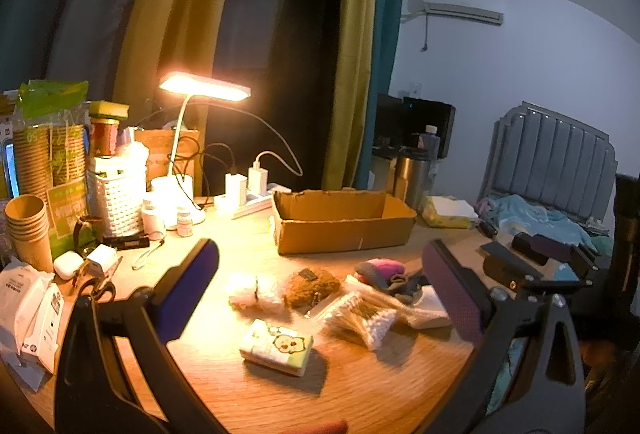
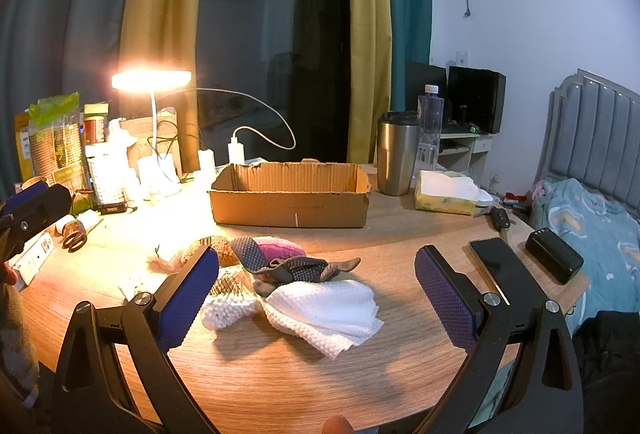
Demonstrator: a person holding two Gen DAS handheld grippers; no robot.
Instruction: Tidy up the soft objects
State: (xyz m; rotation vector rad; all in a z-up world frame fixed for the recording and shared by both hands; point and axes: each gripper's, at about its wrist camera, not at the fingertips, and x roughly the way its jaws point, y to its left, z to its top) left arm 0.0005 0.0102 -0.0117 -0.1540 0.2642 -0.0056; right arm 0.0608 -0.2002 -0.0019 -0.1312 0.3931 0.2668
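Soft items lie in a loose cluster on the wooden table (image 2: 280,386). In the left wrist view: a tissue pack (image 1: 277,347) with a cartoon print, a bag of cotton swabs (image 1: 360,314), a brown fuzzy pouch (image 1: 312,287), a white fluffy bundle (image 1: 254,292) and a purple sock (image 1: 382,268). The right wrist view shows white cloths (image 2: 324,308), a grey dotted sock (image 2: 288,266) and a pink item (image 2: 276,246). An empty cardboard box (image 2: 290,202) stands behind them. My left gripper (image 1: 320,290) and right gripper (image 2: 316,286) both hover open above the cluster, holding nothing.
At the left stand a lit desk lamp (image 1: 206,87), a white basket (image 1: 116,200), paper cups (image 1: 28,226), chargers on a power strip (image 1: 248,190) and scissors (image 2: 74,232). A steel tumbler (image 2: 396,154), a bottle (image 2: 430,126), a tissue box (image 2: 448,192), a phone (image 2: 496,262) and a black case (image 2: 554,260) stand on the right.
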